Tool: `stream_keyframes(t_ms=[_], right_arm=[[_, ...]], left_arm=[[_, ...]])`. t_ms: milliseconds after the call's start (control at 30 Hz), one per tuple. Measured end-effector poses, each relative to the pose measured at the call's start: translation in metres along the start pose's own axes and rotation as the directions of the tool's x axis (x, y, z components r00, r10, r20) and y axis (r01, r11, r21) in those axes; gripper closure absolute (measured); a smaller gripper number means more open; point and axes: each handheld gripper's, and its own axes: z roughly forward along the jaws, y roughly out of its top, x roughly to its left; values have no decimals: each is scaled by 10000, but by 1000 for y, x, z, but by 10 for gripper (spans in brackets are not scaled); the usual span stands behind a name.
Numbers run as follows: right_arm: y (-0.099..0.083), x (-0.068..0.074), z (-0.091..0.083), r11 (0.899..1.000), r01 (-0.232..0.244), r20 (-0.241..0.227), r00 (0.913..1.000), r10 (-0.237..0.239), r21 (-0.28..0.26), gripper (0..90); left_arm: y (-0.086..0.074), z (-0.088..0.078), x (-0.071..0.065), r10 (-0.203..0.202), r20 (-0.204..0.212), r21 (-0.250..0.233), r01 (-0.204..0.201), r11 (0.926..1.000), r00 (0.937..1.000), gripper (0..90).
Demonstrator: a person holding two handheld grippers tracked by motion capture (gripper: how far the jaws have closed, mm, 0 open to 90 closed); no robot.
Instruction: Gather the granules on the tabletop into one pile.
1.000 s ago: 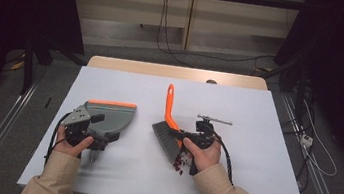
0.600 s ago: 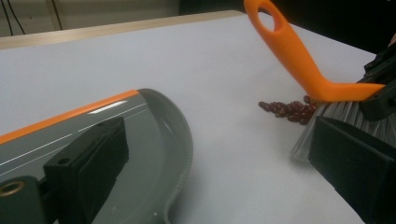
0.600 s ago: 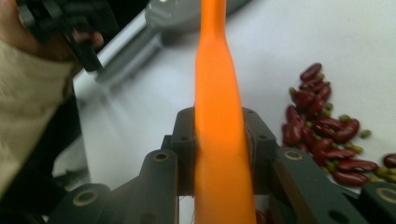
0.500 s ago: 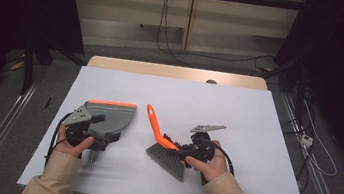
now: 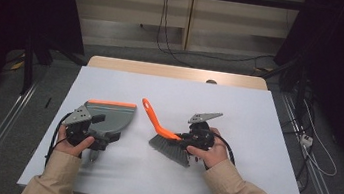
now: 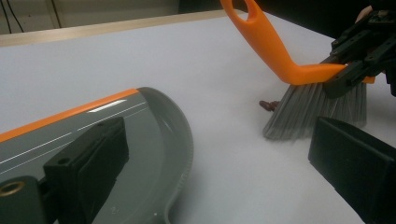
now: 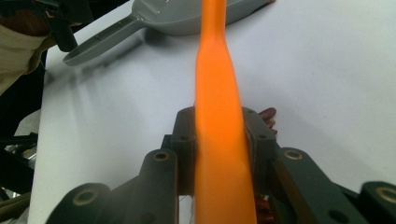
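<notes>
Inspection, table top. One brush point(image 5: 167, 136), one dustpan point(image 5: 109, 115), two grippers, both mine.

Brush: my right gripper point(image 5: 189, 140) has its jaws clamped on the orange handle, approx. mid-table, w/ grey bristles down touching the white table point(image 5: 258, 118). Long axis runs from my right hand up and away toward the table's far left; the looped handle end points that way, raised off the surface. In the right gripper view the handle point(image 7: 219, 116) runs straight out between the jaws toward the dustpan point(image 7: 187, 16).

Dustpan: grey, orange lip, lying flat at my left; lip faces the far side, handle back toward my left hand. Left gripper point(image 5: 92, 132) sits at that handle; jaws stand apart in the left gripper view, grip on handle: cannot tell.

Small brown debris point(image 6: 269, 104) lies just beside the bristles point(image 6: 308, 112); count unclear
</notes>
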Motion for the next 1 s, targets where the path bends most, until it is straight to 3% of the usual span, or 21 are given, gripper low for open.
stream_keyframes(t_ms=[133, 400, 667, 800, 1000], right_arm=[[2, -1, 0, 9999, -56, -53, 10000, 55, -122, 712], [9, 3, -19, 9928, -515, 22, 9986, 521, -1086, 712], [14, -2, -46, 9872, -347, 1065, 9930, 517, -1556, 712], [9, -6, -54, 9888, -135, 1952, 9798, 428, -1489, 712], [-2, -12, -57, 9890, -165, 2809, 9580, 578, -1469, 712]], left_arm=[[0, -1, 1, -8, -17, -19, 8, 10000, 10000, 48], [0, -1, 0, -5, 2, -27, 5, 10000, 10000, 48], [0, -2, 0, -11, 8, -73, 11, 10000, 10000, 48], [1, -2, 0, -14, -6, -76, 14, 10000, 10000, 48], [1, -2, 0, 8, -2, -55, -8, 10000, 10000, 48]])
